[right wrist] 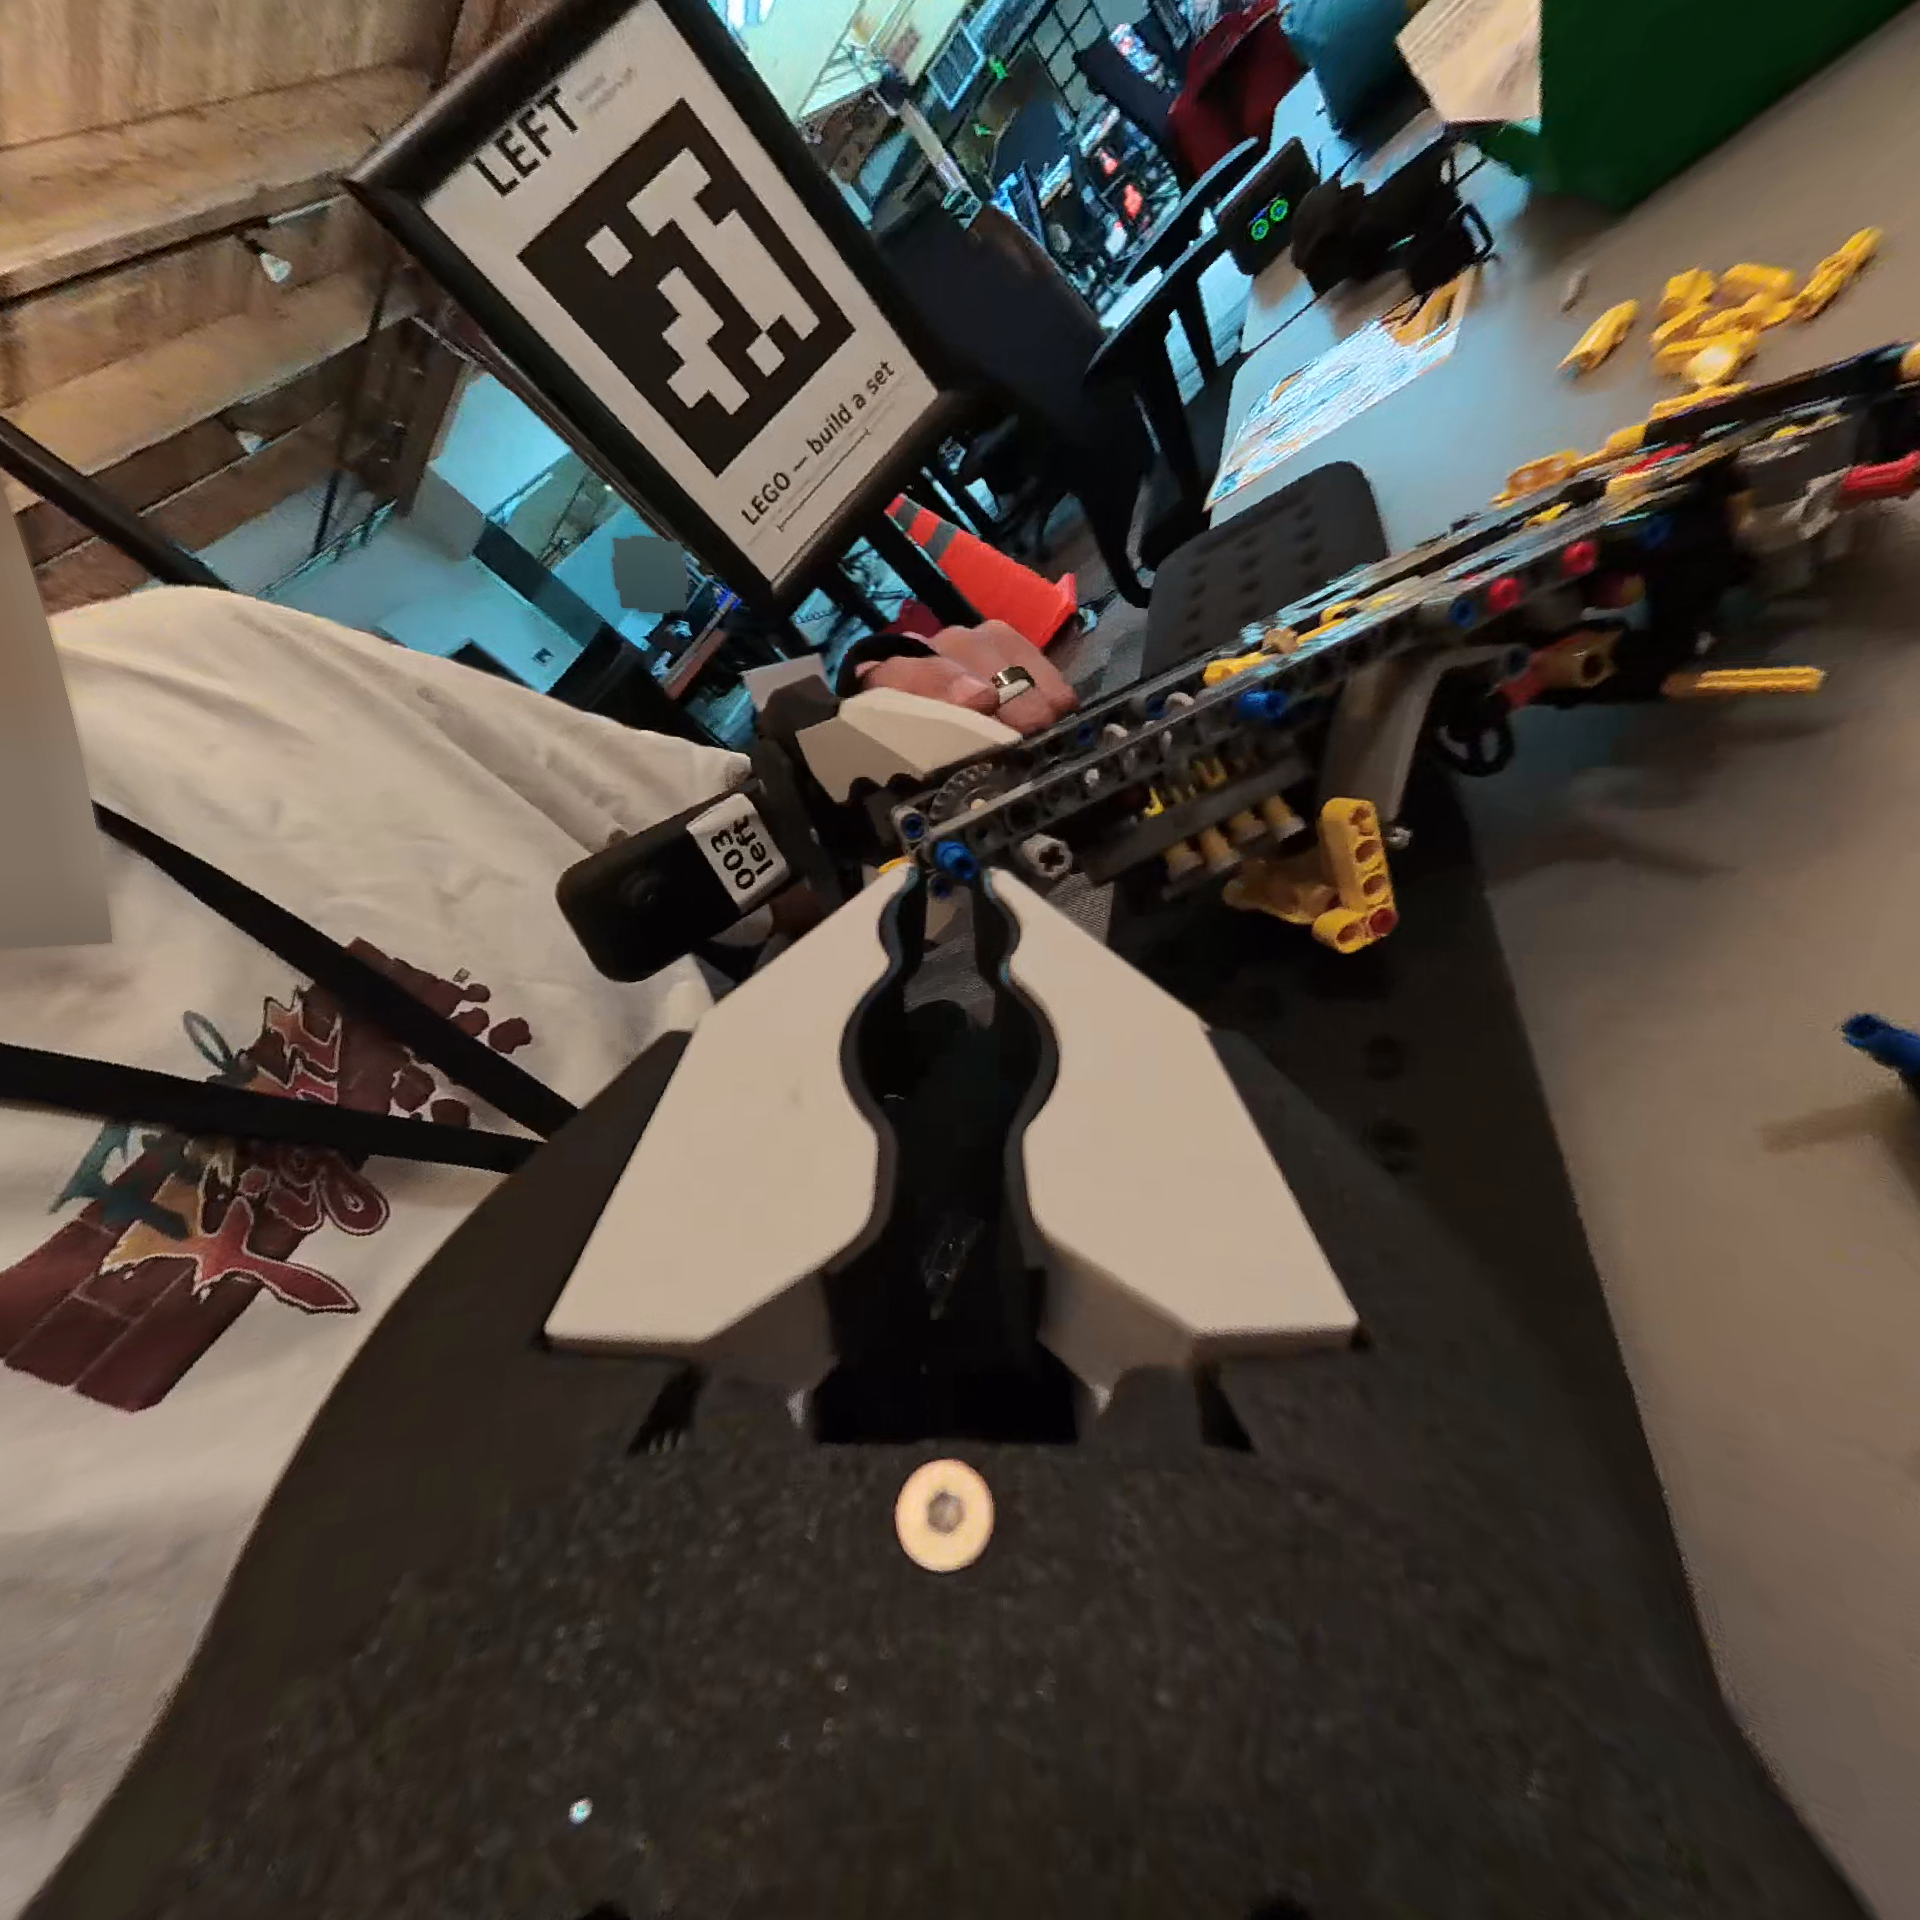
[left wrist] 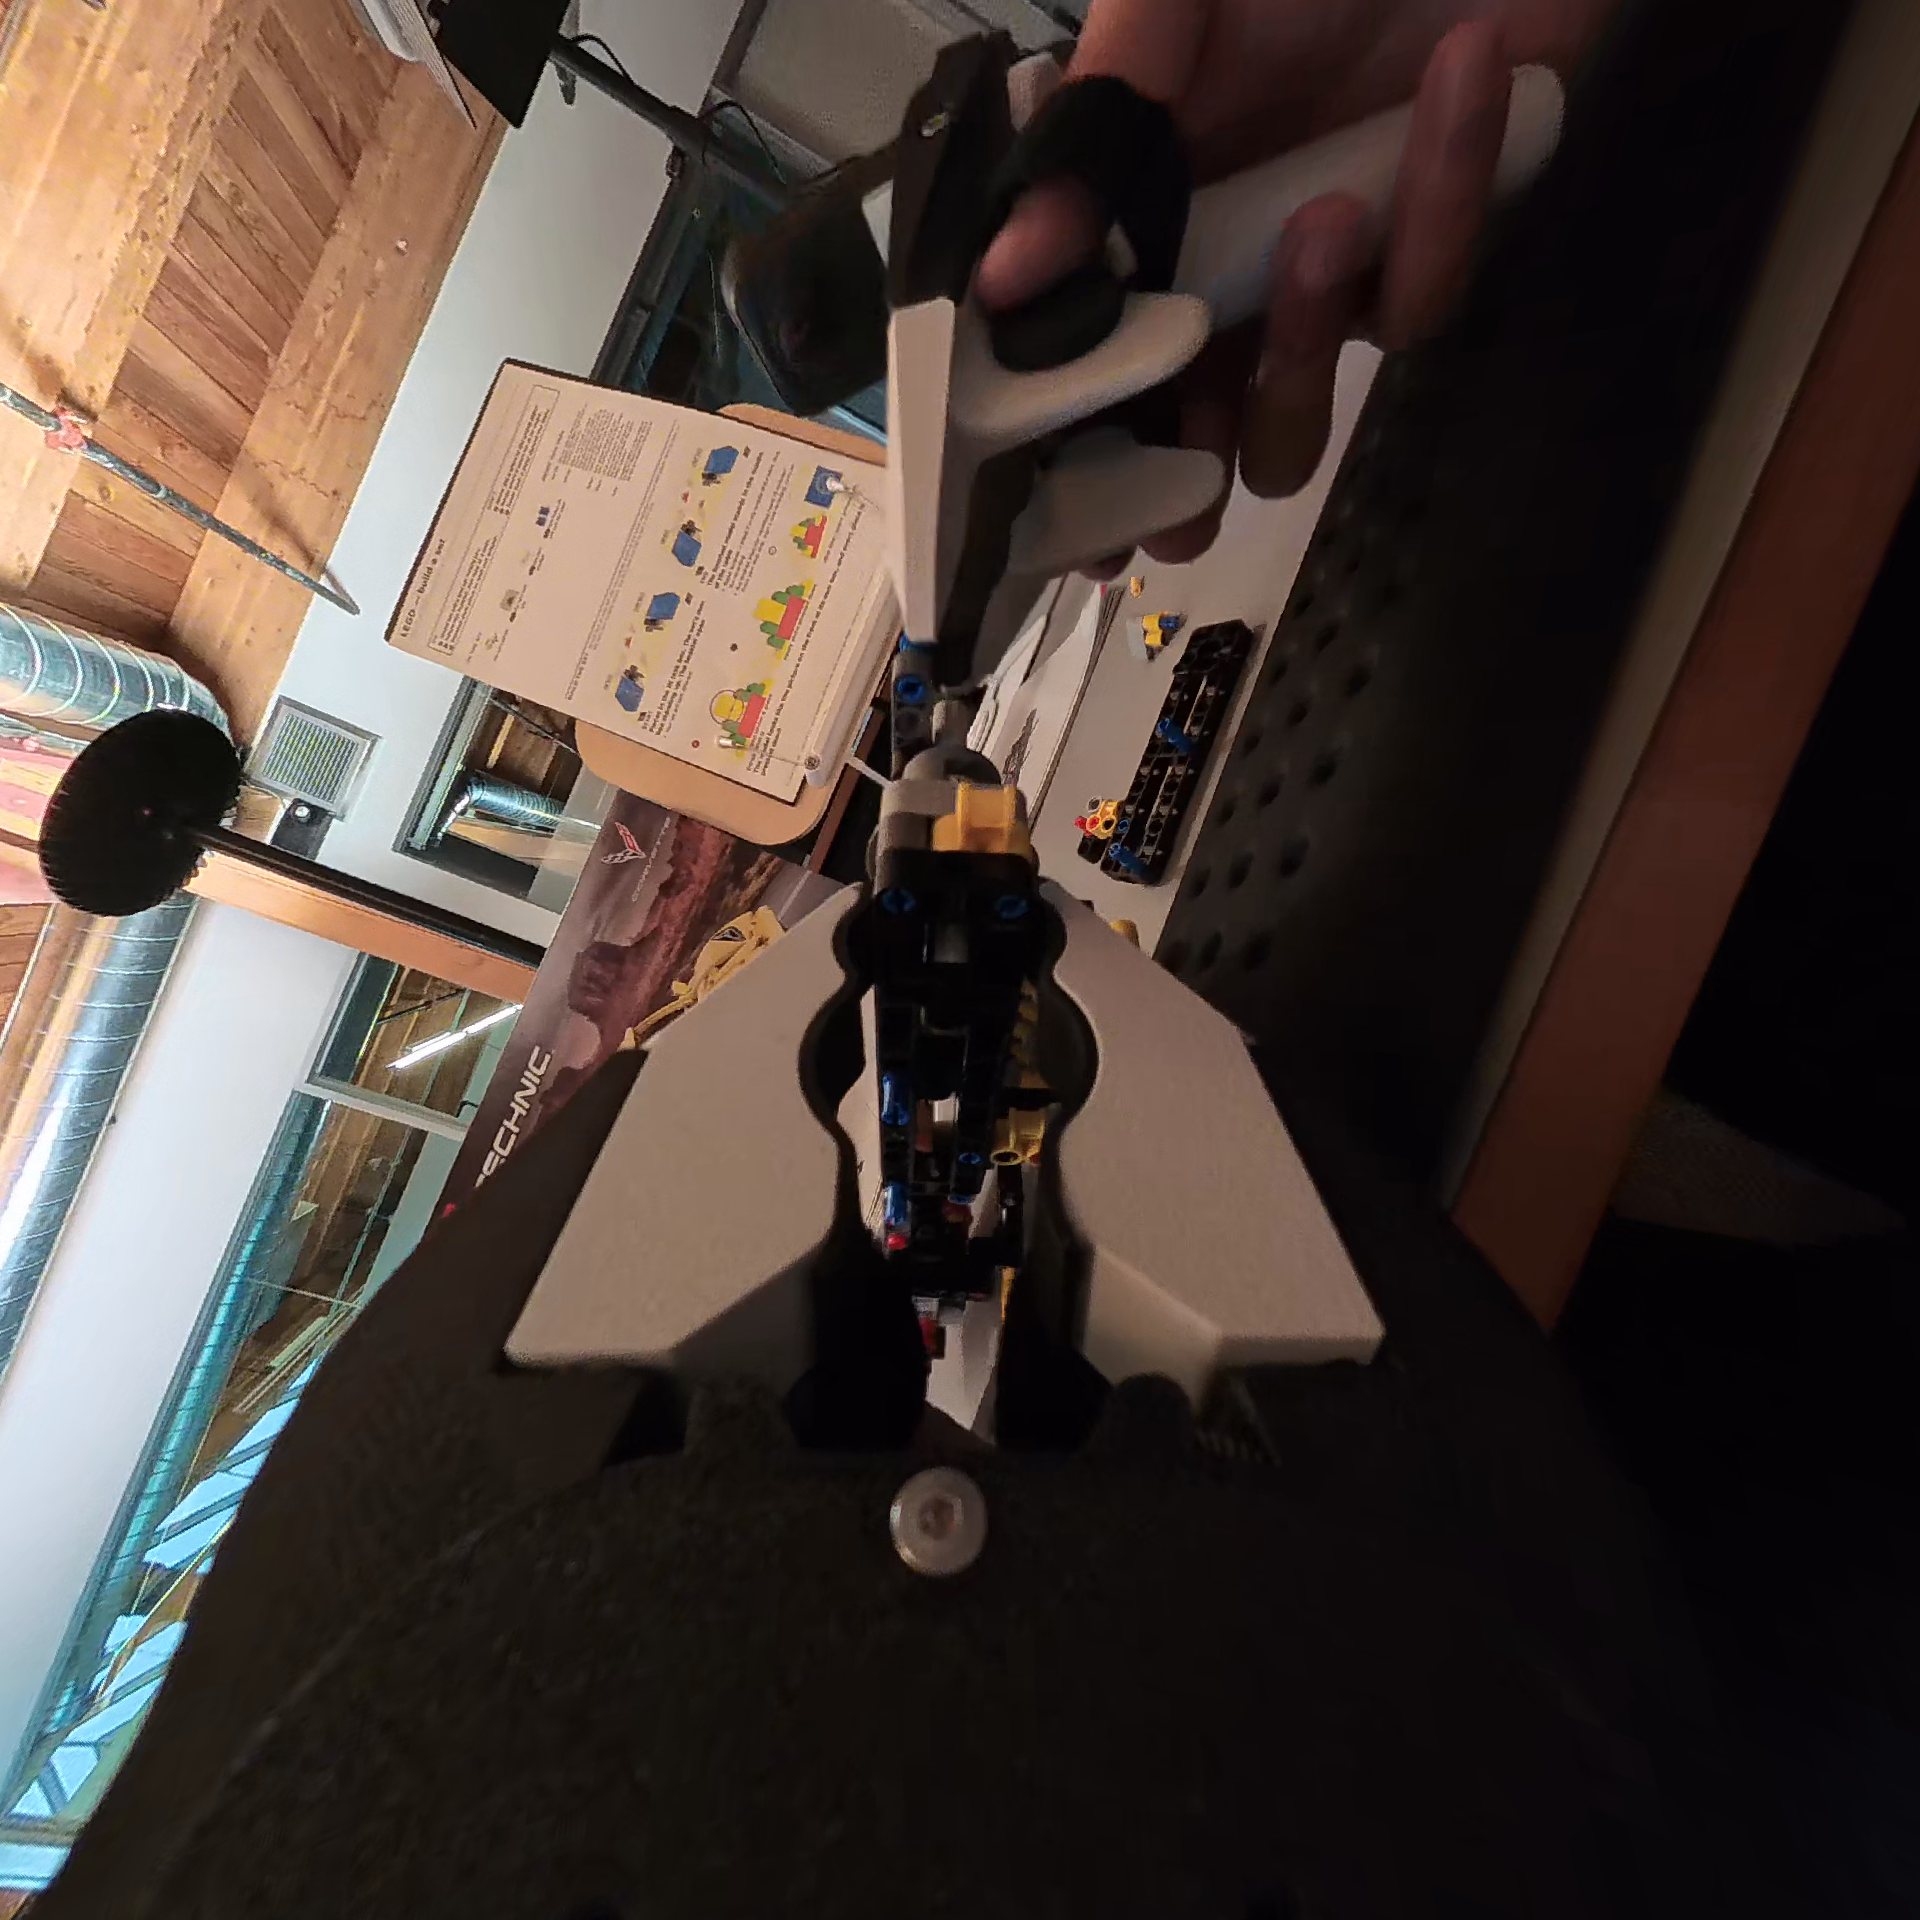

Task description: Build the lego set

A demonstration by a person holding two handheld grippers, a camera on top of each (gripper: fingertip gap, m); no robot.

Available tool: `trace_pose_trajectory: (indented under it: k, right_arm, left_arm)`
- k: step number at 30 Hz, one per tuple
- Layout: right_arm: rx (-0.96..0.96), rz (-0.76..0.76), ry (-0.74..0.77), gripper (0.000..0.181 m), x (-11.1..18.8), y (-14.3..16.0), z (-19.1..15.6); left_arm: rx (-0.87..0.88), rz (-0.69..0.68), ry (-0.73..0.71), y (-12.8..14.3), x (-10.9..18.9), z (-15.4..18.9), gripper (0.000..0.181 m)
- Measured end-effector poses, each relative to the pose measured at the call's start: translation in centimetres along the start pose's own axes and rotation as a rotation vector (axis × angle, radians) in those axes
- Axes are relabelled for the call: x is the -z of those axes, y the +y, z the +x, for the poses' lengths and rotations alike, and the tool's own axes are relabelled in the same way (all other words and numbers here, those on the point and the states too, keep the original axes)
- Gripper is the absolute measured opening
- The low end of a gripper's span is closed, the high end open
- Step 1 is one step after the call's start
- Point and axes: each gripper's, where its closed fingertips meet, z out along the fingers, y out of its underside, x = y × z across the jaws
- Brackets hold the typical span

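Left gripper (left wrist: 951,997) clamped on the long black-and-yellow lego chassis (left wrist: 956,1091), which runs straight out between its white fingers (left wrist: 1195,1164). Right gripper (right wrist: 951,883) sits at the chassis's (right wrist: 1299,707) near end, tips narrowed around a blue pin (right wrist: 951,857); contact looks likely, but blur makes it hard to tell. Beyond the left gripper's tips, a black lego frame (left wrist: 1174,738) lies on the table (left wrist: 1226,499). Loose yellow pieces (right wrist: 1725,312) are scattered far ahead-right of the right gripper. Instruction sheet (left wrist: 644,571) stands beyond.
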Motion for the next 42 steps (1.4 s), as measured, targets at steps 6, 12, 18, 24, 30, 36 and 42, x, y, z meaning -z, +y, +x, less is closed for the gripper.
trace_pose_trajectory:
  k: [6,12,18,24,30,36,42]
  right_arm:
    - [-0.089,0.058,-0.099,0.012,0.0,-0.6,-0.4]
    - [-0.223,0.064,-0.138,0.005,0.2,-0.9,-0.1]
    - [-0.212,0.049,-0.120,0.004,0.1,-0.4,-0.1]
    - [-0.207,0.051,-0.117,0.003,0.2,-0.4,0.0]
    - [-0.190,0.062,-0.099,0.003,0.3,-0.3,0.1]
    - [-0.202,0.071,-0.117,0.003,0.4,-0.3,0.1]
    - [-0.220,0.100,-0.114,0.003,0.7,-0.7,0.4]
  left_arm:
    - [-0.019,0.010,-0.012,0.0,-0.1,-0.2,0.027]
    - [-0.050,0.011,-0.005,0.0,0.0,0.1,0.027]
    - [-0.040,-0.005,-0.001,0.1,0.1,0.2,0.027]
    - [-0.049,-0.008,-0.003,0.2,0.0,0.1,0.027]
    - [-0.067,-0.009,-0.004,0.2,0.0,0.3,0.027]
    - [-0.067,-0.008,-0.015,0.1,0.0,0.3,0.027]
    - [-0.029,-0.122,0.050,0.5,0.7,0.7,0.039]
